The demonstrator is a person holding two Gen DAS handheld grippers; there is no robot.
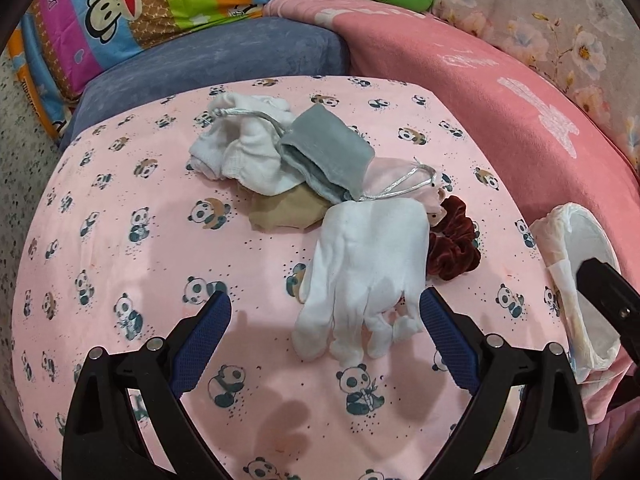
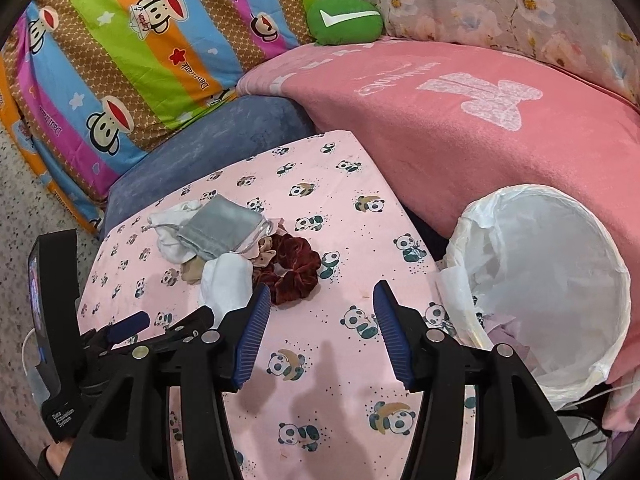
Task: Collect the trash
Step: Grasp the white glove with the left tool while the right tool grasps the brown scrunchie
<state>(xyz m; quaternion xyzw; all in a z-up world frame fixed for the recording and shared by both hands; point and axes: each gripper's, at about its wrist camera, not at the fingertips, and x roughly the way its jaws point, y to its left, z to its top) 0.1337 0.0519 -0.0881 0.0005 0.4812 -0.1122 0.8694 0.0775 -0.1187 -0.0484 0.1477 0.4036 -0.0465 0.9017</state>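
A soft white glove [image 1: 360, 276] is seen lying flat mid-worktop [image 1: 132, 208], touching a crinkly maroon velvet scrunchie [image 1: 452, 240] and a grey velvet pouch [image 1: 326, 152]. Both left tongs [image 1: 325, 306] and right tongs [image 2: 320, 300] are spread, nothing pinched. A bag-lined bin [image 2: 540, 280] is parked at the panda-print cloth's right edge.

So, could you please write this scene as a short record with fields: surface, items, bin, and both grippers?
surface: pink panda cloth
items: white glove, grey pouch, white cloth, tan cloth, red scrunchie, all in one pile
bin: white-lined bin, right of the pile, something pale purple inside
left gripper: open, glove fingers between its jaws, not gripped
right gripper: open, holds nothing, above bare cloth near scrunchie
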